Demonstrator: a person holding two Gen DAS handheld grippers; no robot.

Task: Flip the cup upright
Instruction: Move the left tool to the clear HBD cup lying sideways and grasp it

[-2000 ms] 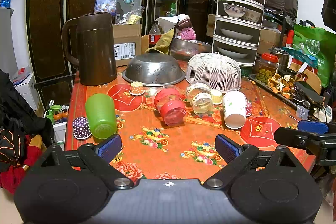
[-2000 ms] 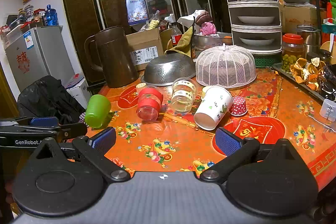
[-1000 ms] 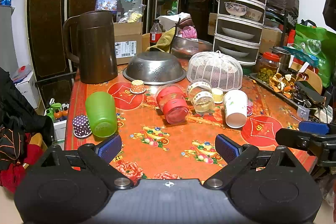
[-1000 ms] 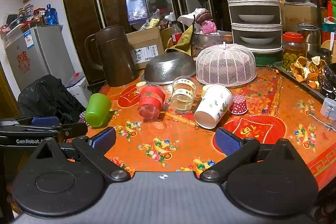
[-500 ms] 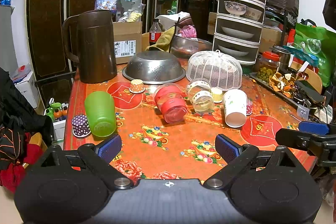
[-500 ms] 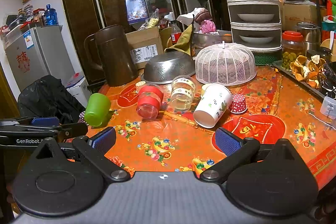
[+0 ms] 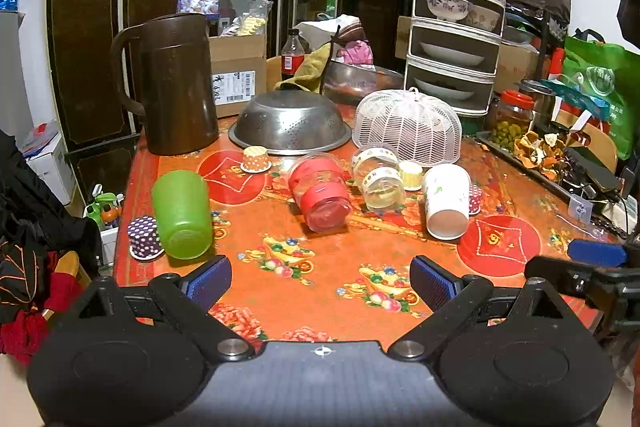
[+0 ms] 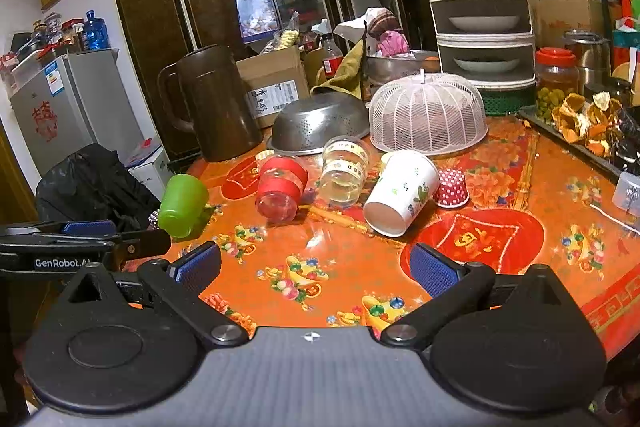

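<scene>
Several cups lie on their sides on the orange table: a green cup (image 7: pixel 182 214) (image 8: pixel 183 205) at the left, a red-banded clear cup (image 7: pixel 320 197) (image 8: pixel 281 193), a clear cup with white bands (image 7: pixel 378 175) (image 8: pixel 344 177), and a white paper cup (image 7: pixel 446 201) (image 8: pixel 400 193). My left gripper (image 7: pixel 320 277) is open and empty, above the table's near edge, short of the cups. My right gripper (image 8: pixel 314 267) is open and empty, also near the front edge. Each gripper shows at the side of the other's view.
A brown pitcher (image 7: pixel 176 85), an upturned steel colander (image 7: pixel 290 127) and a white mesh food cover (image 7: pixel 408 127) stand behind the cups. Small paper cupcake liners (image 7: pixel 145 238) (image 8: pixel 452 189) sit among them. A tray of peels (image 7: pixel 548 151) lies at the right edge.
Both grippers have drifted slightly; the view shifts a little. The cups have not moved and both grippers stay open.
</scene>
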